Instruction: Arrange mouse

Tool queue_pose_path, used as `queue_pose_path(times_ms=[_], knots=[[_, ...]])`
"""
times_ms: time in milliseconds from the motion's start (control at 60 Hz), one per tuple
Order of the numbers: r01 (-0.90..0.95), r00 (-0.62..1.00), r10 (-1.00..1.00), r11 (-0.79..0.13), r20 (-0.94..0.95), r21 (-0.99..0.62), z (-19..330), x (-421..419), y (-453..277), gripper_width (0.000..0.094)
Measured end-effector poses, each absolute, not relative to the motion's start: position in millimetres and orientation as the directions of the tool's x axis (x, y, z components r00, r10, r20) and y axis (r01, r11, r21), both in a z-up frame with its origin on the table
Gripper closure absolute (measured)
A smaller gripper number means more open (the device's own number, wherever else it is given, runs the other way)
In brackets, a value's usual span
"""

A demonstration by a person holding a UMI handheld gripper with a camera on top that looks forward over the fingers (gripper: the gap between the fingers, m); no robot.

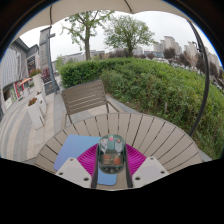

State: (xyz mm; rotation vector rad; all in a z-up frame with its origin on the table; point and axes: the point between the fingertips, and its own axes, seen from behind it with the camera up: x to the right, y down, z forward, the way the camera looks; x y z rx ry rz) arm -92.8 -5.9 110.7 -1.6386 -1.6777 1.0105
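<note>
The claw (pixel 111 170) is clenched on a small grey-blue computer mouse (pixel 111 153), holding it above the light-blue rectangular mouse mat (pixel 73 152) on the round slatted wooden surface (pixel 160 135). This looks like the carrying step; next, lower it onto that mat and release.

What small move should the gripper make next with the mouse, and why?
Probably shift slightly left and lower: the gripper holds the mouse between both pads, above the wooden table, and the blue mouse mat lies just left of it.
</note>
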Motion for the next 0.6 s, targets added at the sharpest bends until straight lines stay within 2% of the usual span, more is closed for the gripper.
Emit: queue_pose_path(times_ms=[167,233,300,383,400,467,517,600], knots=[[0.629,-0.102,0.991,-0.008,-0.092,-0.778,39.5,-128.2,-87.2,0.0525],[0.657,-0.097,0.995,0.041,-0.03,-0.753,7.4,-129.5,-94.6,0.0522],[0.677,-0.074,0.997,0.04,-0.014,-0.735,-13.0,-126.1,-101.5,0.0494],[0.667,-0.032,0.999,0.001,-0.027,-0.745,-10.8,-126.4,-100.6,0.0439],[0.672,-0.027,0.999,-0.004,-0.03,-0.741,-10.7,-124.5,-100.8,0.0395],[0.68,-0.009,0.999,-0.017,-0.032,-0.733,-0.3,-115.4,-96.5,0.0066],[0.682,-0.011,0.999,-0.023,-0.042,-0.731,15.5,-104.3,-93.9,0.0109],[0.707,0.019,0.998,-0.059,-0.064,-0.705,49.9,-69.0,-88.3,0.0084]])
